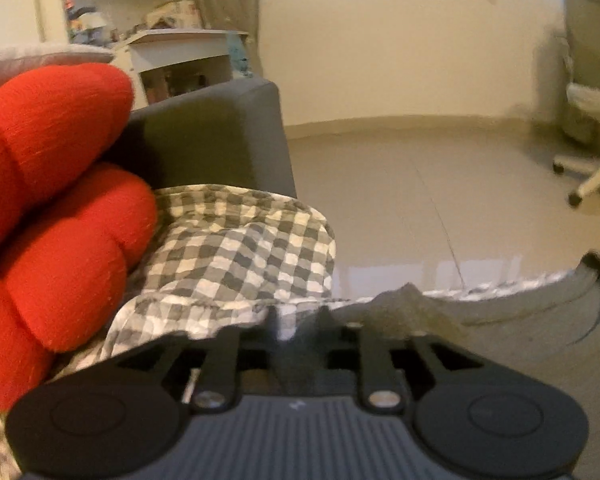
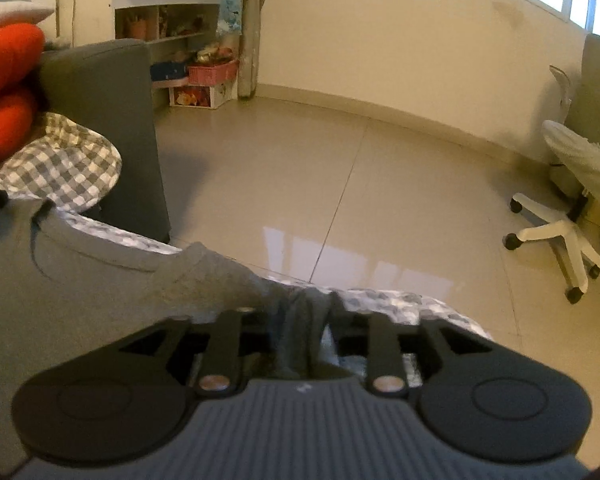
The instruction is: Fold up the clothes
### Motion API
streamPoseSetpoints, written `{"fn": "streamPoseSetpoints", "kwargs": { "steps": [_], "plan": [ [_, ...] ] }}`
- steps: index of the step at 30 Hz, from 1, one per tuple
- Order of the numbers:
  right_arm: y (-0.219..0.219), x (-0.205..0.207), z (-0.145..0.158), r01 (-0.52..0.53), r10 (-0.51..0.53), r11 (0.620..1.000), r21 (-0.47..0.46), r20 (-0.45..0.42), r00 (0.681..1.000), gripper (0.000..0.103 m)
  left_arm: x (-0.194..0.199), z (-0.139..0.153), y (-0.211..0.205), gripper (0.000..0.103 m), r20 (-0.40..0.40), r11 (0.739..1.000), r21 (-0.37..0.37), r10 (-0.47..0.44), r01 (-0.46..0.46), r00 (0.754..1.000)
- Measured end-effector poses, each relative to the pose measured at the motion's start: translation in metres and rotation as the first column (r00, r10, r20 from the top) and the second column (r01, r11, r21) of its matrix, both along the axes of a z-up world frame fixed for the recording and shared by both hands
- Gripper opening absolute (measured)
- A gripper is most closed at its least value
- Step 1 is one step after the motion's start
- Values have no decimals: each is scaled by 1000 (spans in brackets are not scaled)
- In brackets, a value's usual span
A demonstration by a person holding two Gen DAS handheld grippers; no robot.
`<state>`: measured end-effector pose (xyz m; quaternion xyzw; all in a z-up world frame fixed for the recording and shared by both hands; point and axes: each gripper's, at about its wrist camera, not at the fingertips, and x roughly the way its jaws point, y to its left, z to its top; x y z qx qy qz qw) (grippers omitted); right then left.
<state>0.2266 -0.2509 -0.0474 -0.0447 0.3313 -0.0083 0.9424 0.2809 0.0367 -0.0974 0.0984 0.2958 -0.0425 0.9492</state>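
Grey garment (image 2: 100,280), sofa's front edge: apparently pinched by left gripper (image 1: 298,320) and right gripper (image 2: 300,312); even tension is advised.

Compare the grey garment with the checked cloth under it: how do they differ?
The grey garment is plain; the checked cloth has a grey-and-white check. The grey garment lies on top, with a fold bunched between the right tongs; the checked cloth lies spread beneath, running up against the red cushions. Both are soft and rumpled.

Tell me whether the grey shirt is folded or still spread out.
Spread, not folded: the grey shirt lies open with its neckline showing, one edge bunched between the right gripper fingers.
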Motion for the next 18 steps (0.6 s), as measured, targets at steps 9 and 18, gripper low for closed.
{"fn": "streamPoseSetpoints", "kwargs": {
  "steps": [9, 18],
  "plan": [
    [3, -59, 41, -24, 24, 997, 69, -8, 1000, 42, -63, 29, 24, 42, -54, 986, -147, 72, -80, 996],
    [13, -145, 54, -14, 20, 992, 127, -51, 999, 43, -147, 29, 43, 45, -124, 973, -208, 78, -103, 989]
  ]
}}
